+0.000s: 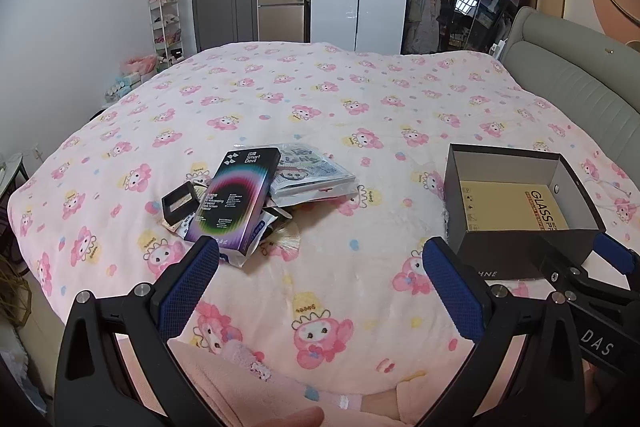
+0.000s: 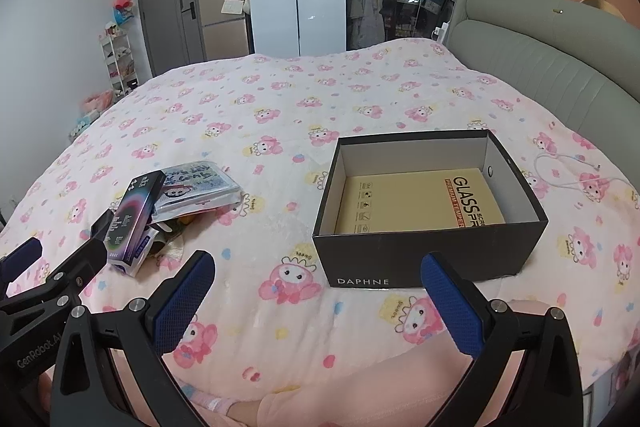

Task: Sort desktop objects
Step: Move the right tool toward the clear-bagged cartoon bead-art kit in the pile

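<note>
A pile of small items lies on the pink bedspread: a dark Smart Devil screen-protector box (image 1: 236,201) on top, a clear bag with a cartoon print (image 1: 308,173) behind it, and a small black frame (image 1: 179,203) to its left. The pile also shows in the right wrist view (image 2: 136,219). An open black shoebox (image 2: 428,211) holds a yellow GLASS packet (image 2: 424,203); the shoebox sits at right in the left wrist view (image 1: 520,203). My left gripper (image 1: 320,283) is open and empty, near the pile. My right gripper (image 2: 318,295) is open and empty, in front of the shoebox.
A grey padded headboard (image 2: 540,67) runs along the right. A white cable (image 2: 568,171) lies on the spread right of the shoebox. Wardrobes, a door and a shelf rack stand beyond the bed's far edge.
</note>
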`<state>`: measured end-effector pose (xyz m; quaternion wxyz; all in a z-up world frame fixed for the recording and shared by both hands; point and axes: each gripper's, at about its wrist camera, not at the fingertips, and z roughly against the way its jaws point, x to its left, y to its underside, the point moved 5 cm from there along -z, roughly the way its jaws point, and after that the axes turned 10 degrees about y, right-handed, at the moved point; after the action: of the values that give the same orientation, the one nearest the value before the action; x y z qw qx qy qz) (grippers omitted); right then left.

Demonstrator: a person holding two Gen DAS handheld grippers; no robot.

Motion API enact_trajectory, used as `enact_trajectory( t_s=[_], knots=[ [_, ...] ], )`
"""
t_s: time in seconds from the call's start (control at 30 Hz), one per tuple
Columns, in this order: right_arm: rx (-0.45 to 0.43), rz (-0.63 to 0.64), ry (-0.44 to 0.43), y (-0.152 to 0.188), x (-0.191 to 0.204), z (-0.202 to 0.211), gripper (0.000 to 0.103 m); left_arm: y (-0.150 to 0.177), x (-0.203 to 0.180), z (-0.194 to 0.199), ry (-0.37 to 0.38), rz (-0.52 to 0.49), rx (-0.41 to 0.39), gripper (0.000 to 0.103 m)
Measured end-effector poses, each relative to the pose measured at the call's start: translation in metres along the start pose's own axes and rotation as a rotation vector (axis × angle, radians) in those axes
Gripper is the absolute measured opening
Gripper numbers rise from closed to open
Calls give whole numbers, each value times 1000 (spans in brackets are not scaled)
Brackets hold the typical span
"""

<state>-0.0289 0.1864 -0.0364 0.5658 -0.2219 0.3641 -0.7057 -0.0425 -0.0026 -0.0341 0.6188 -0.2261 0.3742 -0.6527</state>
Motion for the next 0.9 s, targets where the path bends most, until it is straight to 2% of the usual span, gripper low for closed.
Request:
enact_trajectory(
  t_s=[0.23, 0.33, 0.4, 0.5, 0.6, 0.67, 0.7, 0.77, 0.83, 0.9],
  knots=[
    [22, 0, -81, -13, 7, -9, 103, -3, 23, -19, 72, 108, 38, 103],
    [2, 29, -118, -20, 15, -11, 103, -4, 33, -27, 103, 155, 54, 103],
    [-29, 56, -175, -27, 24, -10, 103, -5, 39, -32, 124, 186, 65, 102],
    [-13, 101, -259, -31, 46, -22, 103, -5, 67, -49, 103, 267, 87, 100],
    [20, 139, -295, -35, 71, -40, 103, -9, 87, -73, 102, 326, 108, 89],
    [47, 122, -271, -43, 81, -55, 103, -14, 93, -98, 105, 356, 137, 74],
    [66, 104, -277, -49, 87, -66, 103, -15, 95, -112, 117, 380, 169, 70],
    [125, 75, -312, -57, 98, -89, 103, -13, 99, -148, 167, 449, 258, 52],
    [180, 64, -317, -61, 110, -114, 103, -9, 98, -183, 219, 517, 350, 44],
    [223, 65, -301, -60, 121, -139, 100, -5, 100, -206, 207, 549, 384, 35]
  ],
)
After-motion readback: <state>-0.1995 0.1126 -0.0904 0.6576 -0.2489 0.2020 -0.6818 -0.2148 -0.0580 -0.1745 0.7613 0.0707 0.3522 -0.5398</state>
